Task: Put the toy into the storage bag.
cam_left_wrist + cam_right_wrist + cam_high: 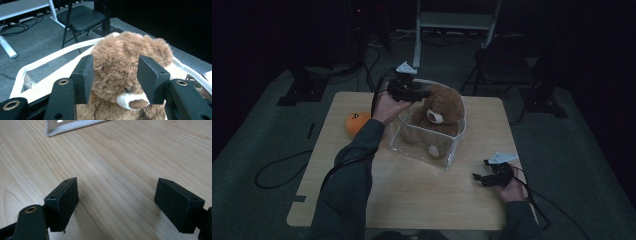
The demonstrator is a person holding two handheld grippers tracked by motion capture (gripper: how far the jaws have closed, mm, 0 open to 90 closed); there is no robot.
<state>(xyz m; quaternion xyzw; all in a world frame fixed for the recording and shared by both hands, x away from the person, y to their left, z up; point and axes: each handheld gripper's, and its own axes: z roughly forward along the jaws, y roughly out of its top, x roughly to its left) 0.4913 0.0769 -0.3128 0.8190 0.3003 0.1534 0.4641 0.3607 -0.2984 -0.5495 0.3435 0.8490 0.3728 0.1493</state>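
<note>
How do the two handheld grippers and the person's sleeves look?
Both the left gripper and the right gripper are black, each with two flat rectangular jaws, brass-coloured screw holes, a grey three-cornered plate on top and a trailing black cable. The person wears dark grey-green long sleeves.

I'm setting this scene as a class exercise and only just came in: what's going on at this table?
A person works with a gripper in each hand. The left gripper is at the head of a brown teddy bear that sits in a clear box, jaws apart on either side of the head; I can't tell if they press it. The right gripper rests open over the bare wooden table, holding nothing. An orange soft toy lies on the table beside the left arm.
</note>
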